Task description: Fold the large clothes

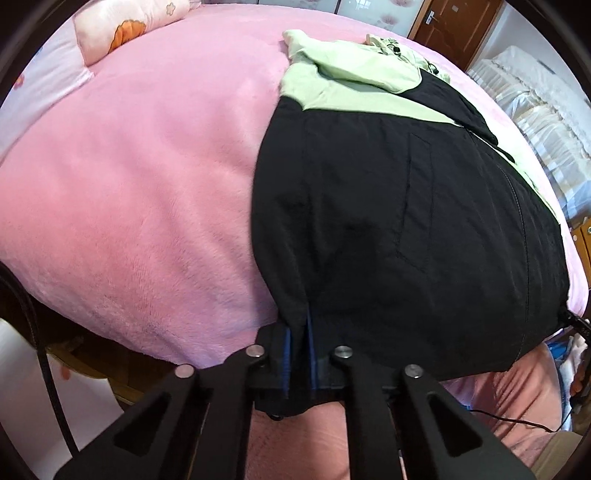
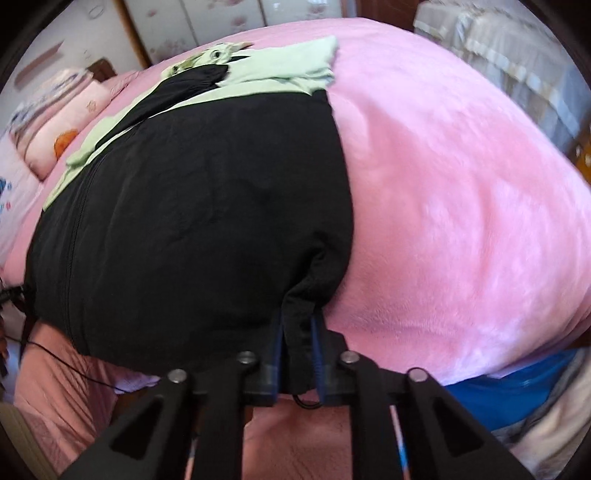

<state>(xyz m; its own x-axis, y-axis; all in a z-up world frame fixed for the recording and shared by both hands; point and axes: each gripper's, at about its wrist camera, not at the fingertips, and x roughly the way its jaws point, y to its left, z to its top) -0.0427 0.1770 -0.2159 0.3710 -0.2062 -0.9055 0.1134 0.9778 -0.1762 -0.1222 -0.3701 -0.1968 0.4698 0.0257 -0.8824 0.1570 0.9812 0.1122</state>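
- Black-and-pale-green jacket [image 1: 388, 206] lies flat on the pink plush blanket [image 1: 129, 192] of the bed, hood end far from the cameras, hem hanging at the near bed edge.
- Left gripper [image 1: 298, 354]: jaws pressed together, pinching the hem at the jacket's left bottom corner; cloth shows between the blue pads.
- Right gripper [image 2: 298, 347]: jaws also closed on black hem cloth at the right bottom corner; a thicker bunch sits between the pads, a drawcord loop dangling below.
- Progress, judging by the layout: sleeves look tucked in already, as the body reads as 1 narrow rectangle w/ green fabric folded near the top. So side folds seem done; the bottom-to-top fold looks just started, both corners gripped, nothing lifted yet.
- Left to do: raise hem, carry it toward the hood, lay down, prob. 1 more fold.
- Edges: hem is right at the bed's near edge, so a slack grip could let cloth slide off.
- Room: wide bare blanket both sides of the jacket; pillow [image 1: 125, 26] far left corner, well apart. Beyond the hood, some blanket remains before the far edge. Zipper [image 2: 70, 258] side seam lies straight.
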